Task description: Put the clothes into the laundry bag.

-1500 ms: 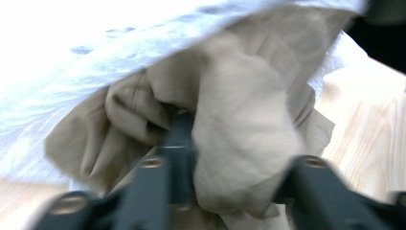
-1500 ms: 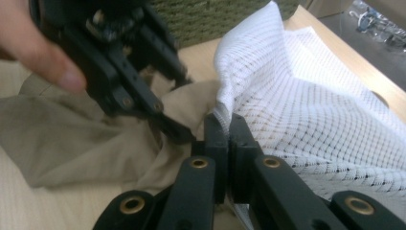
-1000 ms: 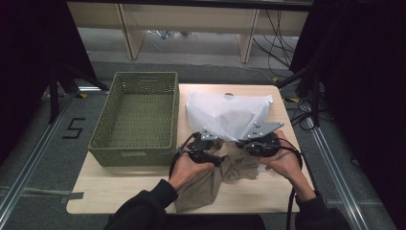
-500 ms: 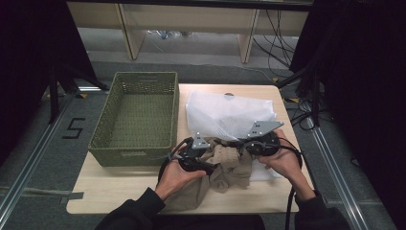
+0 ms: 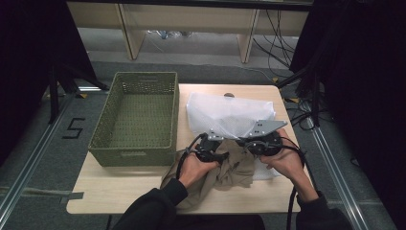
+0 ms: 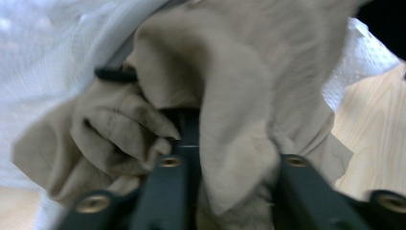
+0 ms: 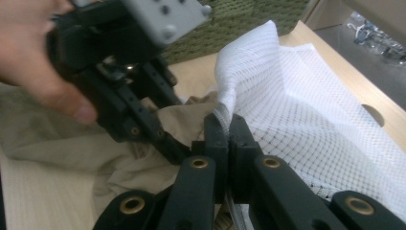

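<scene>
A crumpled beige garment (image 5: 234,167) lies at the table's front middle, overlapping the near edge of a white mesh bag (image 5: 230,115). My left gripper (image 5: 218,152) is shut on a thick fold of the garment (image 6: 230,96), which bulges between its jaws, and the mesh bag (image 6: 43,48) lies behind. My right gripper (image 5: 249,143) faces it from the right. Its jaws (image 7: 225,122) are shut on the raised rim of the mesh bag (image 7: 306,105). The left gripper (image 7: 163,139) and a hand show close by, over the garment (image 7: 48,139).
A green woven basket (image 5: 139,143) stands at the table's left, with nothing in it. The wooden table (image 5: 119,191) shows bare at front left. Cables hang off the table's right side. A shelf frame and floor lie beyond the far edge.
The beige garment has been drawn up between the two grippers, against the bag's near edge. The left hand shifted slightly left and back in. The right gripper stayed nearly in place.
</scene>
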Demonstrator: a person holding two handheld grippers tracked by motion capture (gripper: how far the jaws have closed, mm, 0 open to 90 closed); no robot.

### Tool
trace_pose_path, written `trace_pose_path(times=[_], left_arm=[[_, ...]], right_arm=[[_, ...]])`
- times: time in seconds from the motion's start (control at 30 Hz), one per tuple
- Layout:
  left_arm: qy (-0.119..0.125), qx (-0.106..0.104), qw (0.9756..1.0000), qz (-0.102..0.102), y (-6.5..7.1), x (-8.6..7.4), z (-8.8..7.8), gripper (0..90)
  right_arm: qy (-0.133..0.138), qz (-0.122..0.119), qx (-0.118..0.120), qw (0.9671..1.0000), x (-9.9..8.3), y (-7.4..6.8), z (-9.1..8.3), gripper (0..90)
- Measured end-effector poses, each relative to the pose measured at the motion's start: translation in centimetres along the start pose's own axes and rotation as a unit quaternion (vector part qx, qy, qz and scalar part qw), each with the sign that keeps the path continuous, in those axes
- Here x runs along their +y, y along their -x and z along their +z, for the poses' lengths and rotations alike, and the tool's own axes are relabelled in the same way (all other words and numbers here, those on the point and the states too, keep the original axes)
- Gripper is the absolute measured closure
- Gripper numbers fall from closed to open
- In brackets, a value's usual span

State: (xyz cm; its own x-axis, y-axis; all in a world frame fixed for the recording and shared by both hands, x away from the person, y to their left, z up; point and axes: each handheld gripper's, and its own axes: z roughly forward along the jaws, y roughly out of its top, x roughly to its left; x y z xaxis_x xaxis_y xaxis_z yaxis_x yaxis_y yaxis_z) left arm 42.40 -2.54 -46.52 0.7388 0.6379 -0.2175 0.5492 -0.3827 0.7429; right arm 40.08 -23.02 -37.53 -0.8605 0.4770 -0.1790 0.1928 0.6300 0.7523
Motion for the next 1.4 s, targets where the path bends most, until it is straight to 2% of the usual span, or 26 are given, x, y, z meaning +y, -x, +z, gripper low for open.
trace_pose_path(times=[0.07, 0.13, 0.2, 0.23, 0.33, 0.4, 0.47, 0.57, 0.63, 0.67, 0.73, 0.77, 0.8, 0.9, 0.97, 1.0, 1.03, 1.07, 1.13, 1.17, 1.2, 1.23, 1.27, 1.3, 1.37, 1.4], left_arm=[[-0.002, -0.01, 0.9999, 0.006, 0.2, 0.0, -1.1, 47.7], [0.001, -0.007, 0.9999, 0.014, 0.5, -0.1, -3.2, 31.6], [0.011, -0.007, 0.9998, 0.013, 0.6, -0.2, -5.7, 21.7], [0.025, -0.008, 0.9996, 0.006, 0.6, -0.2, -6.9, 19.7], [0.027, 0.001, 0.9996, 0.013, 0.3, -1.0, -10.2, 18.0], [-0.004, 0.031, 0.9989, 0.035, -0.2, -2.2, -11.7, 17.6], [-0.031, 0.051, 0.9977, 0.032, -0.5, -4.0, -11.9, 17.5], [-0.068, 0.041, 0.9964, 0.029, -1.0, -6.4, -11.0, 18.1], [-0.072, 0.026, 0.9969, 0.02, -1.0, -7.5, -9.8, 18.1], [-0.071, 0.009, 0.9974, 0.011, -0.8, -7.8, -9.2, 18.1], [-0.079, -0.019, 0.9966, 0.016, -0.3, -8.1, -8.0, 17.1], [-0.098, -0.031, 0.994, 0.039, -0.2, -8.1, -7.5, 17.2], [-0.104, -0.027, 0.9926, 0.056, 0.0, -8.0, -7.0, 17.6], [-0.117, -0.033, 0.9908, 0.06, 0.6, -7.2, -4.9, 16.2], [-0.111, -0.032, 0.9917, 0.056, 1.3, -6.7, -3.6, 15.8], [-0.11, -0.034, 0.9917, 0.057, 1.6, -6.6, -3.1, 15.8], [-0.115, -0.026, 0.9914, 0.058, 1.8, -6.4, -2.5, 15.9], [-0.097, -0.015, 0.9944, 0.041, 2.1, -6.3, -1.8, 16.0], [-0.119, -0.004, 0.9907, 0.066, 2.1, -5.9, -1.1, 17.3], [-0.097, 0.008, 0.9924, 0.075, 2.3, -5.9, -0.6, 26.1], [-0.082, 0.019, 0.9928, 0.086, 2.4, -5.9, -0.2, 42.3], [-0.084, 0.023, 0.9915, 0.097, 2.2, -5.7, -0.2, 52.9], [-0.071, 0.015, 0.9933, 0.09, 2.2, -5.6, -0.1, 65.5], [-0.065, 0.017, 0.9945, 0.081, 2.4, -5.5, -0.2, 74.3], [-0.052, 0.005, 0.9951, 0.084, 2.5, -4.8, -0.7, 81.2], [-0.039, 0.006, 0.9965, 0.074, 2.7, -4.3, -1.1, 82.5]], right_arm=[[-0.005, 0.002, 0.001, 1.0, -0.1, -0.1, 0.2, 89.7], [-0.005, 0.001, 0.002, 1.0, -0.1, 0.0, 0.3, 89.7], [-0.005, 0.004, 0.001, 1.0, -0.1, 0.0, 0.3, 89.7], [-0.006, 0.005, 0.0, 1.0, -0.1, 0.0, 0.3, 89.7], [-0.006, 0.0, 0.002, 1.0, 0.0, -0.1, 0.4, 89.7], [-0.006, 0.0, 0.002, 1.0, 0.0, -0.1, 0.4, 89.7], [-0.006, 0.0, 0.002, 1.0, 0.0, 0.0, 0.4, 89.7], [-0.008, 0.003, 0.003, 1.0, 0.0, -0.1, 0.4, 89.7], [-0.009, -0.001, 0.006, 0.9999, 0.1, -0.1, 0.6, 89.7], [-0.013, 0.004, 0.005, 0.9999, 0.1, -0.2, 0.6, 89.7], [-0.011, -0.004, 0.007, 0.9999, 0.1, -0.2, 0.8, 89.7], [-0.012, -0.005, 0.008, 0.9999, 0.1, -0.1, 0.8, 89.7], [-0.012, -0.004, 0.009, 0.9999, 0.1, -0.1, 0.8, 89.7], [-0.014, 0.001, 0.007, 0.9999, 0.0, -0.2, 0.9, 89.7], [-0.012, -0.008, 0.008, 0.9999, 0.0, -0.2, 0.9, 89.7], [-0.014, -0.002, 0.007, 0.9999, 0.0, -0.3, 0.8, 89.7], [-0.012, -0.008, 0.009, 0.9999, 0.0, -0.3, 0.8, 89.7], [-0.012, -0.005, 0.009, 0.9999, 0.1, -0.3, 0.8, 89.7], [-0.014, -0.006, 0.011, 0.9998, 0.0, -0.3, 0.9, 89.7], [-0.013, -0.007, 0.011, 0.9998, 0.0, -0.3, 0.9, 89.7], [-0.013, -0.008, 0.012, 0.9998, 0.0, -0.3, 0.9, 89.7], [-0.013, -0.007, 0.011, 0.9998, 0.0, -0.4, 0.8, 89.7], [-0.012, -0.008, 0.01, 0.9998, 0.0, -0.3, 0.8, 89.7], [-0.012, -0.006, 0.011, 0.9999, 0.0, -0.4, 0.8, 89.7], [-0.009, -0.008, 0.009, 0.9999, 0.1, -0.2, 0.6, 89.7], [-0.008, -0.002, 0.007, 0.9999, 0.1, -0.2, 0.4, 89.7]])
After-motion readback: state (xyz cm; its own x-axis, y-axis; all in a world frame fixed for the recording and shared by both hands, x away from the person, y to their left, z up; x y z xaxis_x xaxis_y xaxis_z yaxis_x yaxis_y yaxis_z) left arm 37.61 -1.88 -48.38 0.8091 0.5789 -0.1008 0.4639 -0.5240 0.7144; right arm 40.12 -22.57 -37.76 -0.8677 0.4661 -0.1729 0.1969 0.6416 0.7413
